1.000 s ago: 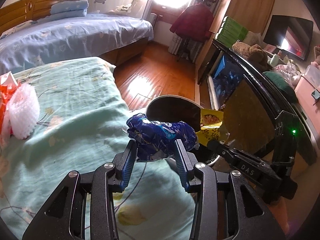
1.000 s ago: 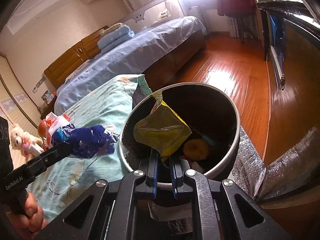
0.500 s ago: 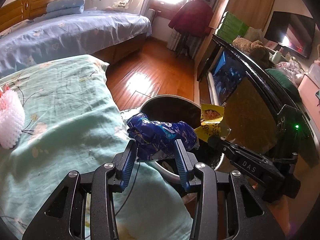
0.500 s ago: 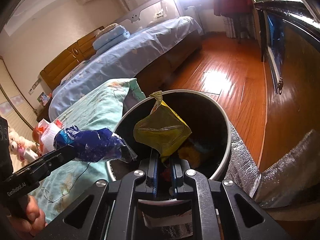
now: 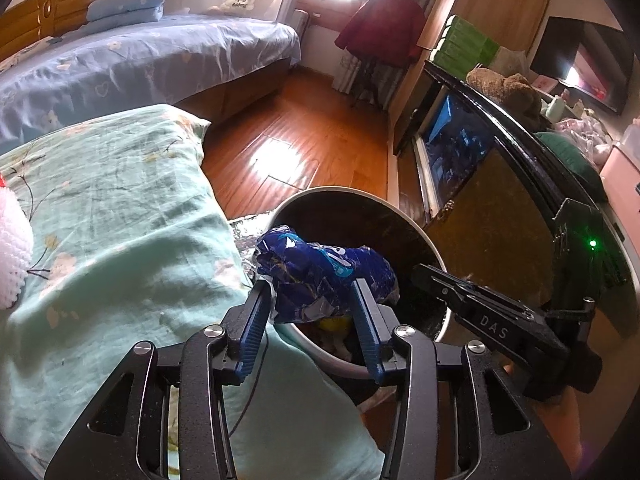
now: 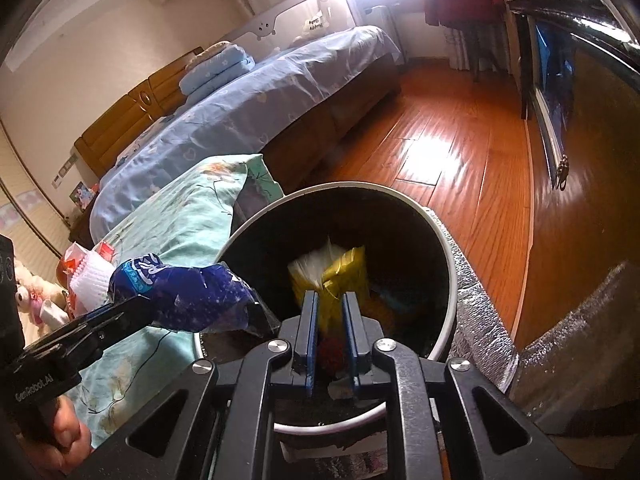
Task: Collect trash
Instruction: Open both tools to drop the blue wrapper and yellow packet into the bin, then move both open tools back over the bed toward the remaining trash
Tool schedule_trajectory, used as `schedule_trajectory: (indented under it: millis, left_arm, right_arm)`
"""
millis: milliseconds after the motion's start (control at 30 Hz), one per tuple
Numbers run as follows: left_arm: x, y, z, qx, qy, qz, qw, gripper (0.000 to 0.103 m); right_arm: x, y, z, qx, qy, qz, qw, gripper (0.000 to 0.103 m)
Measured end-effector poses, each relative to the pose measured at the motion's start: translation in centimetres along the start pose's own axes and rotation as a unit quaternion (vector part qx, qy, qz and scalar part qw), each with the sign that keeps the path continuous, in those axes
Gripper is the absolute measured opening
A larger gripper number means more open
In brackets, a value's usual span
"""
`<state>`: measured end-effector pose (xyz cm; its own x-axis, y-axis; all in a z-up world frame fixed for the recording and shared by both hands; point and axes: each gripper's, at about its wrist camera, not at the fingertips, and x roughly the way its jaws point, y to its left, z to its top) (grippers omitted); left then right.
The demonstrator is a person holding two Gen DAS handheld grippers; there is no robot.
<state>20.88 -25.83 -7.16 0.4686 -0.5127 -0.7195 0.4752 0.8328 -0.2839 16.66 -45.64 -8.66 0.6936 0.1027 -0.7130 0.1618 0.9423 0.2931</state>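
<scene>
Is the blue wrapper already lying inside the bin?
No, the blue wrapper sits between the left gripper's fingers, above the bin's rim.

Both wrist views – close, angled down, sharing bin (image 5: 408, 220) (image 6: 448, 256).

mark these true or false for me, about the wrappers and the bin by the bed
1. The crumpled blue plastic wrapper lies on the green floral bedspread. False: the left tool holds it over the bin's rim, and its jaws have just been opening.
2. The round black bin already holds trash. True.
3. The yellow foil packet lies on the wooden floor. False: it is inside the bin.
4. A white foam net sits on the bedspread. True.
</scene>
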Motion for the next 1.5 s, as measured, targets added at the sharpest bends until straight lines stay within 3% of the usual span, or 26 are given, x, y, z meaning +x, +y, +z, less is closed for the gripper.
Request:
schedule_trajectory:
  millis: [67, 200, 333, 533, 667, 1167, 1500]
  left_arm:
    - [-0.2, 0.0, 0.0, 0.0, -0.001, 0.002, 1.0, 0.058]
    - [-1.0, 0.3, -0.3, -0.005, -0.008, 0.001, 1.0, 0.067]
    - [-2.3, 1.2, -0.9, -0.013, -0.015, 0.006, 0.9998, 0.068]
    - [-4.8, 3.6, -2.8, -0.035, -0.026, 0.027, 0.9987, 0.07]
    - [-6.5, 5.5, -3.9, -0.052, -0.034, 0.043, 0.9971, 0.07]
    - [-12.6, 13.7, -8.3, -0.132, -0.071, 0.116, 0.982, 0.075]
    - [-15.5, 18.0, -10.7, -0.175, -0.09, 0.156, 0.968, 0.076]
  right_arm:
    - [-0.1, 0.0, 0.1, 0.001, 0.0, -0.001, 1.0, 0.015]
    - [-0.6, 0.0, 0.2, 0.004, -0.008, -0.002, 1.0, 0.017]
    - [-1.2, 0.5, -0.1, 0.008, -0.018, 0.005, 1.0, 0.047]
    - [-2.0, 2.7, -0.6, 0.001, -0.025, 0.029, 0.999, 0.069]
    - [-2.1, 4.9, -1.2, -0.012, -0.025, 0.049, 0.998, 0.078]
    - [-1.0, 13.3, -3.9, -0.071, 0.001, 0.102, 0.992, 0.096]
    - [0.3, 17.7, -5.0, -0.101, 0.022, 0.126, 0.987, 0.098]
